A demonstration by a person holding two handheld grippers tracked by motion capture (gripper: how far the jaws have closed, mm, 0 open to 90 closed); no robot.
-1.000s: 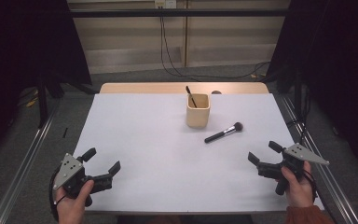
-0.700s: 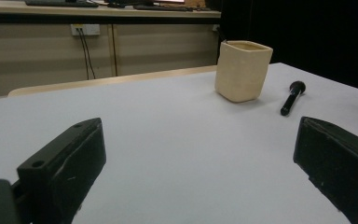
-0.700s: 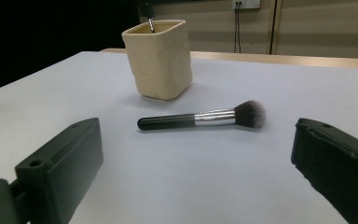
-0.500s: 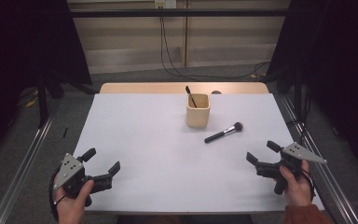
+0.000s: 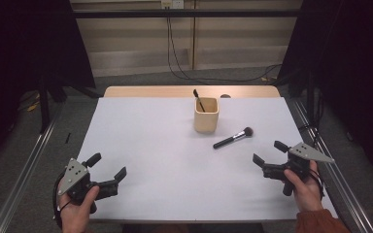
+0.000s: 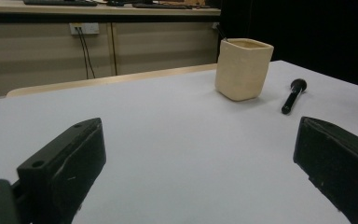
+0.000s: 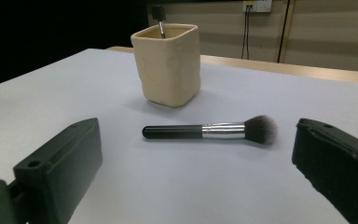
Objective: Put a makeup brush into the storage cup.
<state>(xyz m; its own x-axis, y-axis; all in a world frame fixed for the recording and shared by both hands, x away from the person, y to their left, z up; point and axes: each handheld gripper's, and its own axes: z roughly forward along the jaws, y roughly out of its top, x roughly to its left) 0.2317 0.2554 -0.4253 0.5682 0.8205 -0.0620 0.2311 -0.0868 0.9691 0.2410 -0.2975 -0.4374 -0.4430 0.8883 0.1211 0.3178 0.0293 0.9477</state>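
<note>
A cream square cup (image 5: pixel 206 115) stands upright at the back middle of the white table (image 5: pixel 160 145), and a dark-handled brush (image 5: pixel 198 100) leans inside it. A makeup brush (image 5: pixel 233 138) with a black handle, silver ferrule and dark bristles lies flat just right of the cup. My right gripper (image 5: pixel 267 151) is open at the right front, a little short of that brush (image 7: pixel 209 130), which lies across the view between its jaws with the cup (image 7: pixel 168 64) behind. My left gripper (image 5: pixel 108 165) is open at the left front, empty, and faces the far cup (image 6: pixel 243 69) and brush (image 6: pixel 292 95).
A bare wooden strip (image 5: pixel 175 91) runs along the table's back edge. Metal rails (image 5: pixel 24 170) line the floor on both sides, black cables (image 5: pixel 175 53) hang behind, and dark curtains stand left and right.
My right gripper has crept slightly forward and left toward the lying brush. The left gripper, cup and brushes have not moved.
</note>
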